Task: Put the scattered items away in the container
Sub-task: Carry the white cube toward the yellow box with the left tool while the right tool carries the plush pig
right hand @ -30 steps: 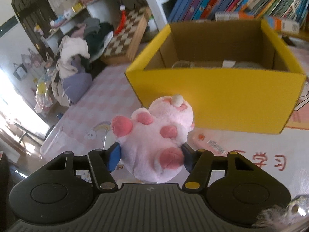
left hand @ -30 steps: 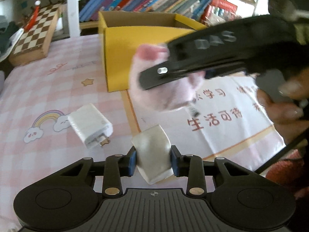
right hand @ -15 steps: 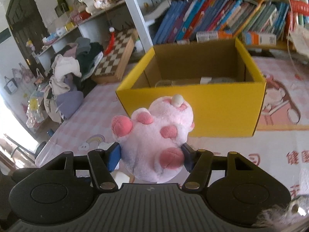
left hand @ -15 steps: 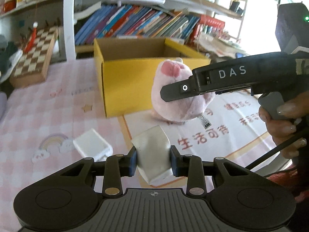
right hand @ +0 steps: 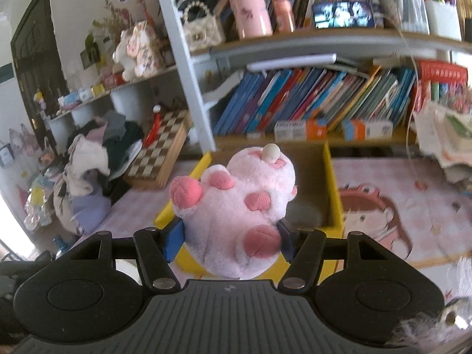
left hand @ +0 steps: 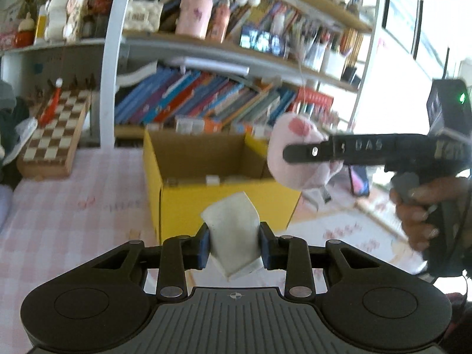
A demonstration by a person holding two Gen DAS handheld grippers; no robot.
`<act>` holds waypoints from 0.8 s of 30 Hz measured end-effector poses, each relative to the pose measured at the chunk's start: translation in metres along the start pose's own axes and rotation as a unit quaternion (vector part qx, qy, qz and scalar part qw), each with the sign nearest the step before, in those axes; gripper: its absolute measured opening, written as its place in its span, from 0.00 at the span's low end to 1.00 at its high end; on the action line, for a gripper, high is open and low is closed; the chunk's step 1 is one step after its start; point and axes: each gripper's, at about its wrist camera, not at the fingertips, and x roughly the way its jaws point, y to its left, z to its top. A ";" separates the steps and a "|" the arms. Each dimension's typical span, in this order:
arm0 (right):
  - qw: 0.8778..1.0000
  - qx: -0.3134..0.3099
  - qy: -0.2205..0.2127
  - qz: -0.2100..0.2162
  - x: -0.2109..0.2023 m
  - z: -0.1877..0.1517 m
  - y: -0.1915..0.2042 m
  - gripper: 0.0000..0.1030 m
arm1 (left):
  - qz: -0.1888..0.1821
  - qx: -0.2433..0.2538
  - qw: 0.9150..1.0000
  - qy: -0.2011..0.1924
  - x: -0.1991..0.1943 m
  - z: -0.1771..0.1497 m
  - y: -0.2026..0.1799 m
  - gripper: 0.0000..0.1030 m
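Note:
My left gripper is shut on a small white packet, held in the air in front of the yellow cardboard box. The box is open at the top and small items lie on its bottom. My right gripper is shut on a pink plush toy with darker pink paws, lifted above the near right corner of the yellow box. In the left wrist view the plush toy and the right gripper's black body hang at the box's right edge, with a person's hand on the handle.
A wooden chessboard leans at the back left of the pink checked tablecloth. Behind the box runs a shelf of books with cups and toys above. A pile of clothes lies far left; stacked papers sit at the right.
Both grippers have risen and tilted up with their loads. The plush has moved from in front of the box up to its rim. The white block on the cloth has dropped out of view.

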 end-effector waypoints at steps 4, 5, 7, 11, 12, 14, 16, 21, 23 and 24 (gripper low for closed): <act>1.000 -0.014 -0.008 -0.003 0.004 0.015 -0.012 0.59 | 0.000 0.009 1.000 -0.027 0.007 0.022 -0.001 0.30; 1.000 -0.018 -0.009 -0.003 0.006 0.018 -0.014 0.59 | 0.001 0.009 0.999 -0.031 0.009 0.026 -0.001 0.30; 0.999 -0.032 -0.005 -0.004 0.013 0.025 -0.021 0.59 | 0.008 0.010 0.999 -0.035 0.018 0.034 0.001 0.30; 0.997 -0.076 0.018 -0.014 0.034 0.038 -0.030 0.59 | 0.036 0.009 0.999 -0.035 0.039 0.048 0.005 0.30; 0.996 -0.086 0.022 -0.015 0.040 0.040 -0.033 0.59 | 0.043 0.009 0.998 -0.036 0.044 0.052 0.005 0.30; 0.994 -0.102 0.030 -0.011 0.053 0.045 -0.039 0.59 | 0.055 0.008 0.998 -0.037 0.054 0.060 0.007 0.30; 0.992 -0.119 0.035 -0.003 0.066 0.050 -0.044 0.59 | 0.066 0.010 0.997 -0.034 0.064 0.067 0.008 0.30; 0.983 -0.173 0.058 0.013 0.106 0.062 -0.045 0.59 | 0.089 0.021 0.996 -0.013 0.098 0.080 0.010 0.30; 0.979 -0.187 0.074 0.017 0.122 0.063 -0.045 0.59 | 0.093 0.025 0.995 0.000 0.112 0.082 0.011 0.30; 0.977 -0.195 0.084 0.018 0.132 0.063 -0.046 0.59 | 0.097 0.027 0.995 0.009 0.120 0.082 0.011 0.30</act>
